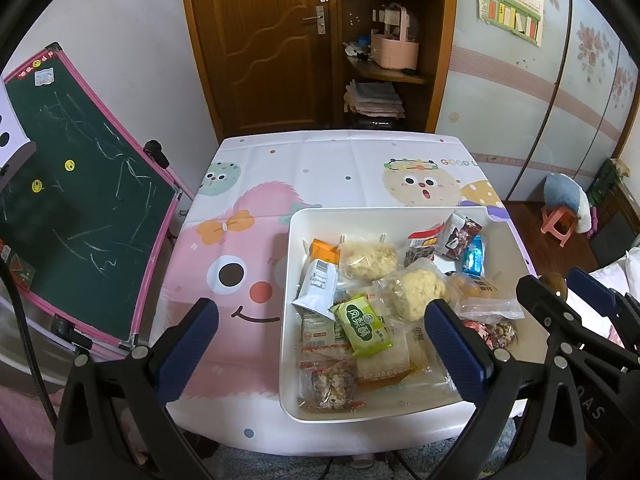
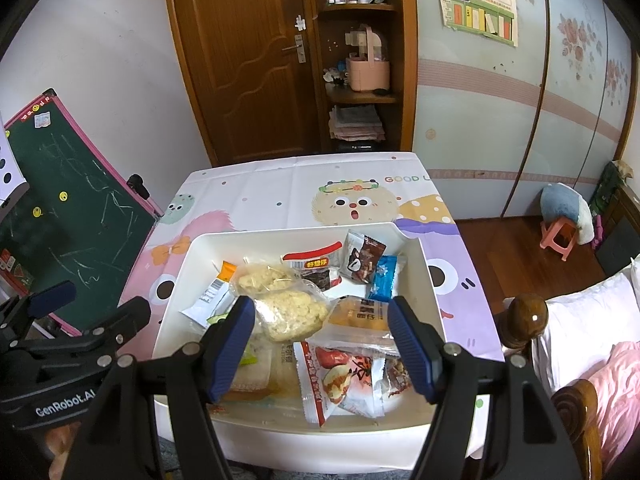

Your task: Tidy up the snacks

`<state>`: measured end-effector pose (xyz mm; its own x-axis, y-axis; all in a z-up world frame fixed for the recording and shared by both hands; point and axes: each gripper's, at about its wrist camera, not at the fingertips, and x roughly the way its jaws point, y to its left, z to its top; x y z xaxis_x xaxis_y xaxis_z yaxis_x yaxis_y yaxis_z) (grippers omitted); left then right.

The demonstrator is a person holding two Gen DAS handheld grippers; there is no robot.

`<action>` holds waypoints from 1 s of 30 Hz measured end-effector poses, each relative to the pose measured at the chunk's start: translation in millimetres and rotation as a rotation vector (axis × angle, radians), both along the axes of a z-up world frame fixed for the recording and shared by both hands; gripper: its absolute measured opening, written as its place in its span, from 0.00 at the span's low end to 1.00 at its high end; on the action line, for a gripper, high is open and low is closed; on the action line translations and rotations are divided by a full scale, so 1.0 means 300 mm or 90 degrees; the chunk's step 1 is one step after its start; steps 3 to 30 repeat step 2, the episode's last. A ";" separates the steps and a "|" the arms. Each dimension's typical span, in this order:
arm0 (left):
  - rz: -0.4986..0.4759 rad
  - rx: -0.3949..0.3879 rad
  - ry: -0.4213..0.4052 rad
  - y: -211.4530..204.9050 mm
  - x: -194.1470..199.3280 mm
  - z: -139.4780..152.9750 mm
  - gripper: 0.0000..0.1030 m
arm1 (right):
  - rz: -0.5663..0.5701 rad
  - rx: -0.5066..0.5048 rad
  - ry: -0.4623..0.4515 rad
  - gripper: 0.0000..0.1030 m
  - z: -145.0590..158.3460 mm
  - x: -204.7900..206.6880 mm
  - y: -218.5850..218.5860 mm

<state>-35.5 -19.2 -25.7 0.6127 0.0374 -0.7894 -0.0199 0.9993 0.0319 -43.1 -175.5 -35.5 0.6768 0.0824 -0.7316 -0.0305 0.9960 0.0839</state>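
Worktop (image 1: pixel 320 168) under cartoon-print cloth, centre frame; wooden door (image 1: pixel 256 40) and shelf behind, chalkboard (image 1: pixel 80 208) left, bed (image 2: pixel 592 328) lower right. White bin (image 1: pixel 294 264) on worktop right half, full of snack packets lying flat. Green packet (image 1: pixel 362 326) long axis diagonal, upper left to lower right. Left gripper (image 1: pixel 322 346) and right gripper (image 2: pixel 322 346) over bin, jaws spread, empty.

1. Left gripper (image 1: pixel 322 322): chunky black frame, ribbed dark-blue pads on the fingers (image 1: pixel 191 346), shiny silver pivot screws.
2. Right gripper (image 2: pixel 321 338): same black-and-blue build, same silver screws.
3. White "GenRobot.AI" lettering on the left one's body, seen from the right wrist.
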 end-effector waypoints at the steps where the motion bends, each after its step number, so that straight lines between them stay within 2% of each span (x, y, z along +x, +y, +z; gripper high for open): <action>1: -0.001 0.000 0.001 -0.006 0.002 -0.001 0.99 | -0.001 0.000 0.001 0.67 -0.001 0.003 0.003; 30: -0.001 -0.001 0.000 0.000 -0.001 0.000 0.99 | -0.001 0.000 0.001 0.67 -0.003 -0.002 -0.002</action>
